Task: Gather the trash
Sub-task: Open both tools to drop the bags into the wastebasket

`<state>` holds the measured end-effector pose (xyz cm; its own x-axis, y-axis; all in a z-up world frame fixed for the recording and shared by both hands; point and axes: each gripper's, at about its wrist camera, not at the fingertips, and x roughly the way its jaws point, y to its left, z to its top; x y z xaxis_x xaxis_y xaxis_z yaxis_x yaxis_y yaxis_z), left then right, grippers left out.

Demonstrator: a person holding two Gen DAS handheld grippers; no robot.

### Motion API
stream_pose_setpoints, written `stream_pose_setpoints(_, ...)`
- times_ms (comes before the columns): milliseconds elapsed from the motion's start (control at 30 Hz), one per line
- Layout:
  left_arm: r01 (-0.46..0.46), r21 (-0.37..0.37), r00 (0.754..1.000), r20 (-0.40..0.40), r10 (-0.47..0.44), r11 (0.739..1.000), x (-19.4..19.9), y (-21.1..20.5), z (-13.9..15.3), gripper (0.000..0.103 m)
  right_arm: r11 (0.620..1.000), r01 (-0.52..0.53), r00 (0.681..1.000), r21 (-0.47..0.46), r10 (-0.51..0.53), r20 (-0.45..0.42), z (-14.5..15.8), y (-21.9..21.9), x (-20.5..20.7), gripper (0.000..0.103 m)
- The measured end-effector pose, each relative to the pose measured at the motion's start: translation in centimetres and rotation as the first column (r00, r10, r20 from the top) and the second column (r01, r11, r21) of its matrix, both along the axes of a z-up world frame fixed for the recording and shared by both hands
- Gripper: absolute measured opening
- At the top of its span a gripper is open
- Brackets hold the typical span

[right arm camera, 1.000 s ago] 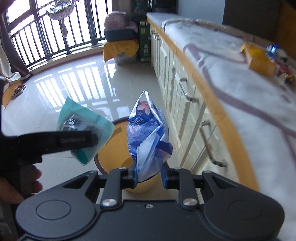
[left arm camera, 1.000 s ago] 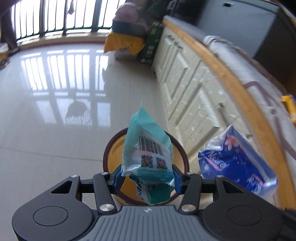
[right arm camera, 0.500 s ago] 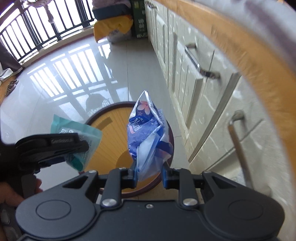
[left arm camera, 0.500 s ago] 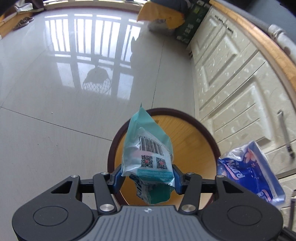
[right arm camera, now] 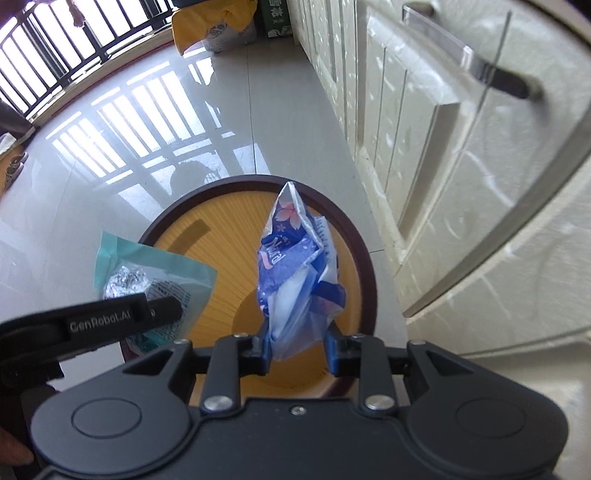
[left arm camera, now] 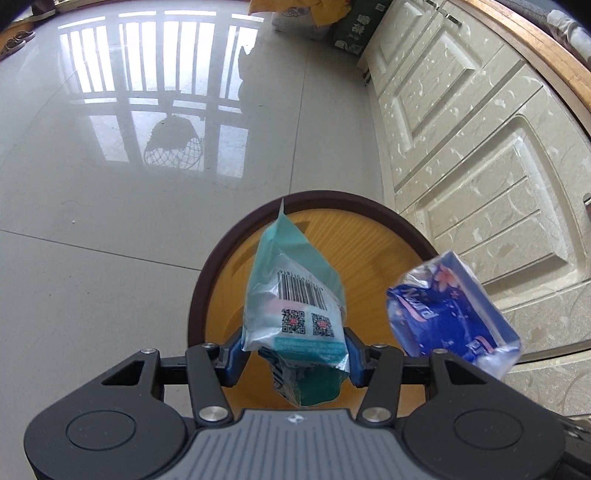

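My left gripper [left arm camera: 293, 356] is shut on a teal snack wrapper [left arm camera: 295, 295] with a barcode and holds it over the round wooden trash bin [left arm camera: 369, 236], which has a dark brown rim. My right gripper [right arm camera: 297, 349] is shut on a crumpled blue tissue pack wrapper [right arm camera: 295, 266], also over the bin [right arm camera: 221, 236]. The blue wrapper shows in the left wrist view [left arm camera: 450, 314], to the right of the teal one. The teal wrapper [right arm camera: 147, 269] and the left gripper's finger [right arm camera: 110, 321] show at the left of the right wrist view.
Cream cabinet doors [left arm camera: 461, 147] with metal handles [right arm camera: 480, 70] stand close on the right of the bin. Glossy tiled floor [left arm camera: 147, 147] spreads to the left. Bags and a green box [left arm camera: 351, 33] sit at the far end by the balcony railing [right arm camera: 55, 48].
Both grippers have moved down and tilted toward the bin, which now looks larger and fills the view under both wrappers. Both wrappers stay held.
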<state>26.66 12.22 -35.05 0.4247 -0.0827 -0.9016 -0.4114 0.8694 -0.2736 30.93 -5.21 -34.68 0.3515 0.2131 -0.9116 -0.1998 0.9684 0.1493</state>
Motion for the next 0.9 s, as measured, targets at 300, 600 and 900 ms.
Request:
stream_pose_setpoints(300, 0.025, 0.009, 1.000, -0.009, -0.025, 1.000, 0.9, 0.1, -0.9, 0.059, 0.999, -0.030, 0.999, 0.026, 0.029, 0.026, -0.7, 0.8, 0.6, 0.050)
stream_pose_setpoints(600, 0.046, 0.051, 0.998, -0.036, -0.044, 0.998, 1.0, -0.3, -0.8, 0.085, 0.999, -0.035, 0.999, -0.020, 0.036, 0.012, -1.1, 0.2, 0.4, 0.050)
stream_pose_setpoints(900, 0.076, 0.108, 0.995, -0.068, -0.069, 0.991, 0.3, -0.4, 0.4, 0.092, 0.997, -0.066, 0.998, -0.050, 0.066, -0.004, -0.1, -0.1, -0.9, 0.054)
